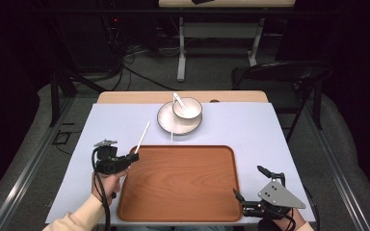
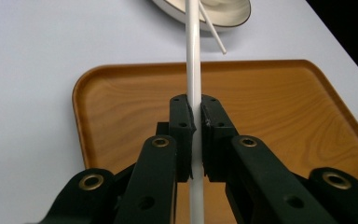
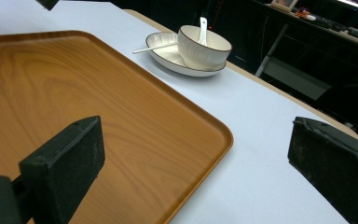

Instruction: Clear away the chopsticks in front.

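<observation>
While the rectangular brown wooden tray (image 1: 183, 183) lies on the pale blue table cover (image 1: 250, 130), the right gripper (image 1: 251, 185) hovers at its near right corner, jaws spread wide. At its left edge, the left gripper (image 1: 134, 156) pinches a thin white chopstick (image 1: 143, 136), another (image 1: 172, 129) leaning on the white plate (image 1: 166, 122) under the bowl (image 1: 188, 108).

tray (image 1: 183, 180): wood grain, satin | bowl (image 1: 187, 109): glossy ceramic look | table cover (image 1: 250, 130): matt, smooth
</observation>
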A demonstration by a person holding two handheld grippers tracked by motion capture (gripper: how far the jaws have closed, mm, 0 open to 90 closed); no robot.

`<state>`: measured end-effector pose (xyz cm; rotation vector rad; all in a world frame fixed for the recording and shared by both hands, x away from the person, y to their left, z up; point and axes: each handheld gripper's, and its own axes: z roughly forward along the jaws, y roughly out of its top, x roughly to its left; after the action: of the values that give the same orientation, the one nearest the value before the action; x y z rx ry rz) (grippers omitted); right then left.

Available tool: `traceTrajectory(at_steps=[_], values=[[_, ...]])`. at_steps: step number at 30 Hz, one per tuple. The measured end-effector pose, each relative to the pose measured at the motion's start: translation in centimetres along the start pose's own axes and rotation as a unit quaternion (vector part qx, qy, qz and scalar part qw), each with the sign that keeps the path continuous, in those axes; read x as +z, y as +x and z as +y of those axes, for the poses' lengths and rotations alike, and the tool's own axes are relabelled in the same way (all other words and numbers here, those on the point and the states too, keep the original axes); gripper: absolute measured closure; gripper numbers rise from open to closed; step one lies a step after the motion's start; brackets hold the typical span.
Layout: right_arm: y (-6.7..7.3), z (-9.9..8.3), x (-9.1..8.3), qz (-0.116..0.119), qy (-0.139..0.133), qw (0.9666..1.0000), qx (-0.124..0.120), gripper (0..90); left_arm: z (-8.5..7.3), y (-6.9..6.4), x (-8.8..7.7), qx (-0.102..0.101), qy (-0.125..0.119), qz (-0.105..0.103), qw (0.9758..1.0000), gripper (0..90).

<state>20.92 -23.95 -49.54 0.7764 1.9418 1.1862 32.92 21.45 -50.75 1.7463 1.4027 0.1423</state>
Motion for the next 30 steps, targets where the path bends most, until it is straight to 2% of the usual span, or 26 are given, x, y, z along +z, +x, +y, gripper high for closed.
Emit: traceTrajectory(at_steps=[4, 11, 17, 18, 22, 30], values=[[0.0, 0.0, 0.0, 0.0, 0.001, 1.0, -0.001, 3.3, -1.1, 0.2, 0.0, -0.009, 0.006, 0.005, 0.9999, 84.6], [0.0, 0.1, 0.2, 0.001, 0.0, 1.0, -0.001, 3.4, -2.9, 0.7, 0.1, -0.031, 0.019, 0.029, 0.9989, 84.5], [0.0, 0.2, 0.4, 0.005, -0.002, 1.0, -0.003, 3.4, -3.6, 0.4, 0.4, -0.033, 0.029, 0.038, 0.9983, 84.4], [0.0, 0.2, 0.6, 0.008, -0.004, 1.0, -0.004, 3.5, -3.8, 0.3, 0.4, -0.04, 0.031, 0.042, 0.9979, 84.4], [0.0, 0.3, 0.9, 0.012, -0.005, 0.9999, -0.006, 3.4, -4.5, 0.1, 0.7, -0.046, 0.039, 0.047, 0.997, 84.3], [0.0, 0.4, 1.1, 0.017, -0.007, 0.9998, -0.007, 3.5, -5.1, -0.3, 1.2, -0.047, 0.054, 0.066, 0.9953, 84.3]])
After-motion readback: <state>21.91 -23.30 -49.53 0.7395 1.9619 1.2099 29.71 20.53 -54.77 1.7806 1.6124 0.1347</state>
